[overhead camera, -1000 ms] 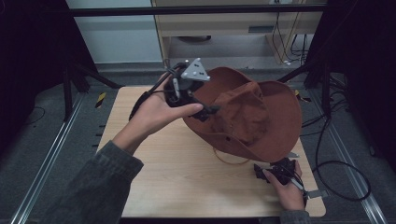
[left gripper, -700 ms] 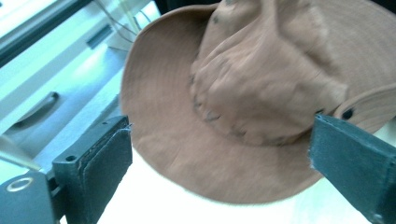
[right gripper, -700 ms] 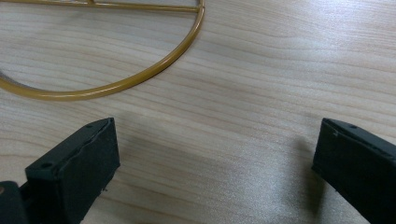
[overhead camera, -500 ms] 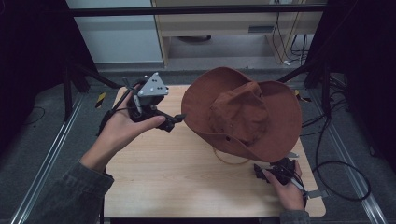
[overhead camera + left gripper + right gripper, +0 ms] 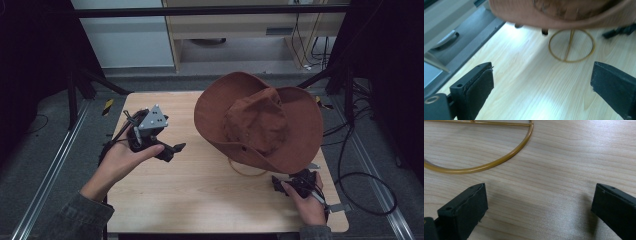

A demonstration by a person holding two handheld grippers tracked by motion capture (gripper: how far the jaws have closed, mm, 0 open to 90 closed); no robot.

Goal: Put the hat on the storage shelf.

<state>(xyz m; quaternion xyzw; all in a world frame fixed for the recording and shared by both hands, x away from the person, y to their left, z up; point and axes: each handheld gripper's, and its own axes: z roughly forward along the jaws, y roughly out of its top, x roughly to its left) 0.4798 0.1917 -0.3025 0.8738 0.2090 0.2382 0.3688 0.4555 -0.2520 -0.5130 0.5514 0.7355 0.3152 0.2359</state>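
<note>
**One hat on one stand, two grippers held apart from it**

One brown wide-brimmed hat (image 5: 260, 122) is seen in the high view, perched tilted on one gold wire stand (image 5: 246, 169) whose round base ring lies flat on the wooden table (image 5: 200, 200). The hat sits over the right half of the table, its brim reaching past the far edge. In the left gripper view the same ring (image 5: 571, 45) is shown with a straight bar across it, and the hat brim (image 5: 564, 15) is seen overhead, blurred.

Two grippers are counted, one in each hand. The left gripper (image 5: 175, 149) is held above the left half of the table, well apart from the hat, with its jaws turned toward the stand; one grey three-cornered plate (image 5: 152, 118) is carried on top of it. Its two black jaws are seen spread wide in the left gripper view, with nothing between them but bare tabletop.

The right gripper (image 5: 280, 182) is held low at the near right part of the table, just beside the base ring and under the brim's near edge. In the right gripper view its two jaws are likewise seen wide apart, with only wood grain between them, and part of the ring (image 5: 486, 165) lies ahead of them, untouched.

One yellow-and-black object (image 5: 108, 106) is seen on the floor left of the table.
</note>
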